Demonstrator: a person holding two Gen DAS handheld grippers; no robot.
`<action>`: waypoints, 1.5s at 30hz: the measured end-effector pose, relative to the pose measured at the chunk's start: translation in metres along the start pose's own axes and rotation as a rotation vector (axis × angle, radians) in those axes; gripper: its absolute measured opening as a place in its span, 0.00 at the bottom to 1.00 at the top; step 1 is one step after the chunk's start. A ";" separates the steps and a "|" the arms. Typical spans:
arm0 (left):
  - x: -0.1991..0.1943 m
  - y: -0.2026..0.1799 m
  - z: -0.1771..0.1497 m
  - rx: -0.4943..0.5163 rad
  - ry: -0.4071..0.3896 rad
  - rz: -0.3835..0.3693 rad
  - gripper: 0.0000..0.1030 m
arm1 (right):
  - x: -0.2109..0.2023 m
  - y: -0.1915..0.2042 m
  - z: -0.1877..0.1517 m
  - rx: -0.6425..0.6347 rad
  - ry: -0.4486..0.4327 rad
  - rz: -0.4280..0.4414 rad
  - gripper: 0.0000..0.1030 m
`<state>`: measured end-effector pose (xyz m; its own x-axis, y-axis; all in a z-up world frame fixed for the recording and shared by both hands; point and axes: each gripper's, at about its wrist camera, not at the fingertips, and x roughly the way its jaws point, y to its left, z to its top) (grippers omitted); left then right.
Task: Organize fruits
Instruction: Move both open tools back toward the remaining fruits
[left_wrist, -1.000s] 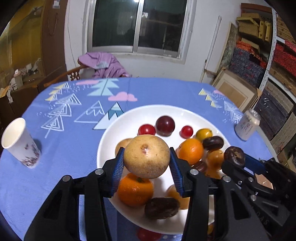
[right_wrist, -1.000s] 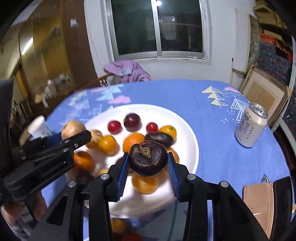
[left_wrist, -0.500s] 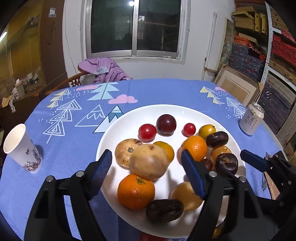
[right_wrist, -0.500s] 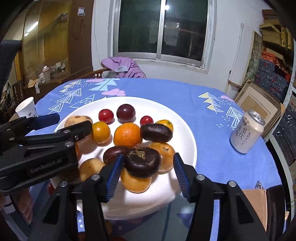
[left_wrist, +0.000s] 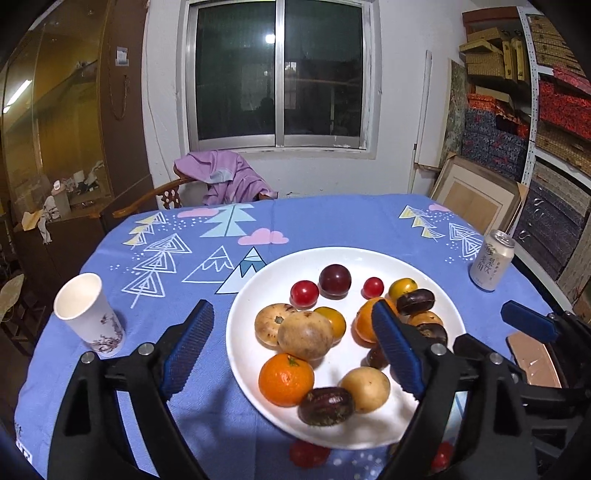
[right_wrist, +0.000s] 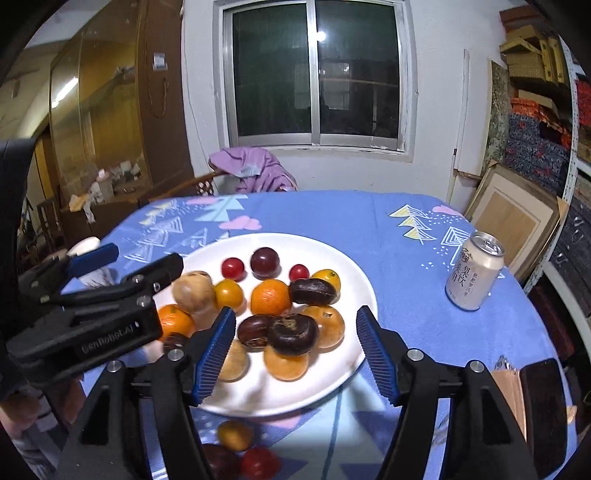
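In the left wrist view, your left gripper (left_wrist: 291, 354) hangs over the plate (left_wrist: 258, 362) at lower centre, its jaws opening with nothing pressed between the pads; the tan fruit (left_wrist: 304, 334) lies on the plate between them, touching neither, resting against a second tan one (left_wrist: 271, 323) and above an orange (left_wrist: 286, 378); a paper cup (left_wrist: 86, 314) stands at left, a can (left_wrist: 491, 266) at right.

In the right wrist view, your right gripper (right_wrist: 295, 356) sits at bottom centre, jaws opening and gripping nothing; the dark fruit (right_wrist: 293, 334) rests on the pile on the plate (right_wrist: 354, 280) between the pads, apart from both; three loose fruits lie on the cloth (right_wrist: 399, 266) below the plate; your left gripper enters from the left edge.
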<state>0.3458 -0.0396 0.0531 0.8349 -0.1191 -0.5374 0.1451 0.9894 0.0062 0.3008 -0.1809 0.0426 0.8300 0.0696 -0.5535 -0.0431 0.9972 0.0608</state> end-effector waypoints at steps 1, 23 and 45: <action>-0.006 0.000 -0.001 0.000 -0.010 0.008 0.83 | -0.005 0.000 -0.001 0.003 -0.006 0.007 0.67; -0.060 -0.010 -0.089 0.113 0.021 0.082 0.92 | -0.066 -0.001 -0.075 -0.019 0.017 0.048 0.73; -0.004 0.010 -0.099 0.042 0.244 -0.038 0.92 | -0.035 0.025 -0.098 -0.138 0.153 0.050 0.73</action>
<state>0.2912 -0.0215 -0.0280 0.6765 -0.1280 -0.7253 0.2003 0.9796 0.0140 0.2165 -0.1554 -0.0181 0.7310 0.1119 -0.6732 -0.1664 0.9859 -0.0169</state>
